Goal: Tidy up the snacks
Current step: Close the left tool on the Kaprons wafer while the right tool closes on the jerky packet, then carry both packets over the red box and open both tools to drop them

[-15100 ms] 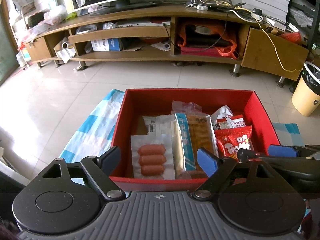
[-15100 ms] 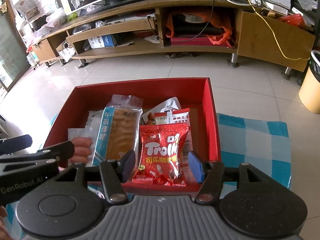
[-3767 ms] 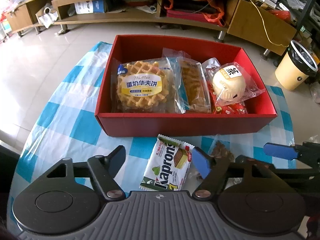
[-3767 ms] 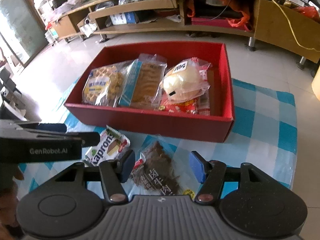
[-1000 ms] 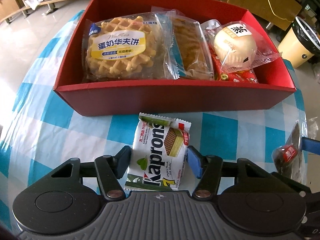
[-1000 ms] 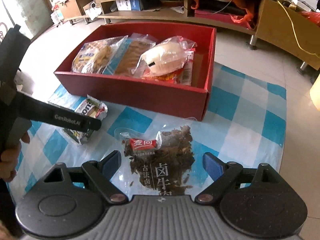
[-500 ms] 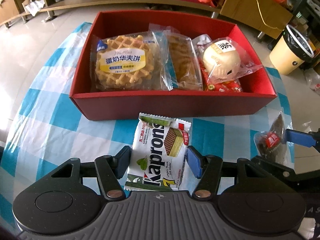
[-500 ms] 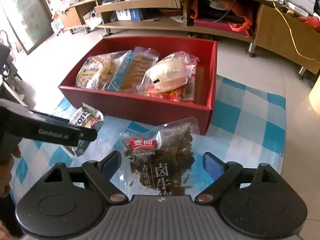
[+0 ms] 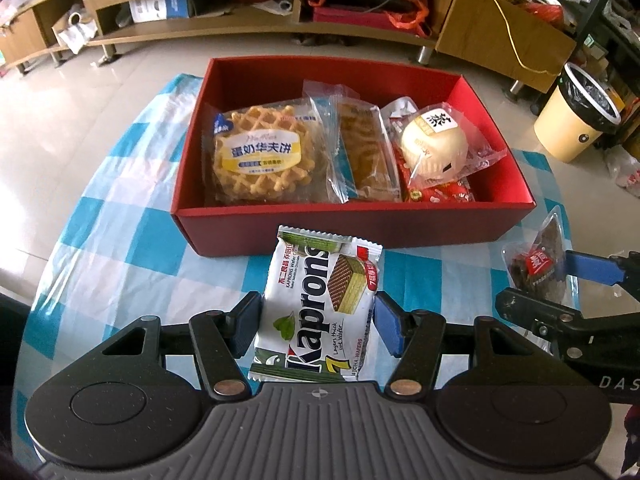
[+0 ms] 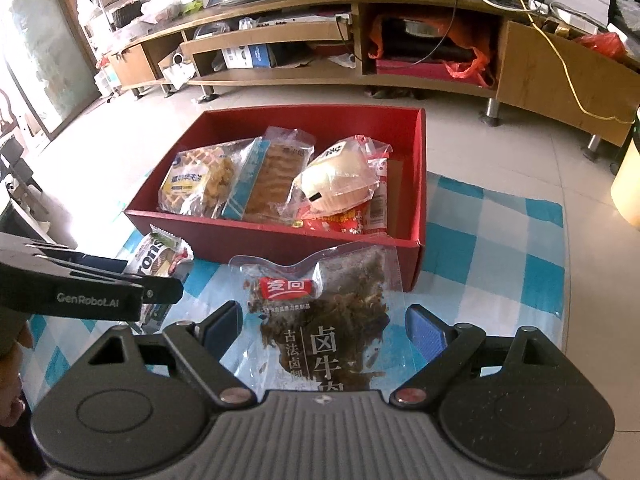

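My left gripper (image 9: 316,328) is shut on a white and green Kaprons wafer pack (image 9: 320,292), held above the checked cloth just in front of the red box (image 9: 360,224). In the right wrist view my right gripper (image 10: 324,332) is shut on a clear pouch of dark braised beef (image 10: 320,300), also lifted near the box's front wall (image 10: 280,244). Inside the box lie a waffle pack (image 9: 260,156), a long cake pack (image 9: 368,156), a wrapped white bun (image 9: 434,144) and a red candy bag (image 9: 440,194). The beef pouch (image 9: 536,268) shows edge-on at the right of the left wrist view.
A blue and white checked cloth (image 9: 120,208) covers the low table under the box. Beyond it is tiled floor, a long wooden TV stand (image 9: 280,0) and a yellow bin (image 9: 576,120). A person's hand (image 10: 12,360) holds the left gripper at the picture's left edge.
Both grippers have risen and drawn back from the box with their packs. The beef pouch has come up off the cloth, and the box now looks smaller and farther away.
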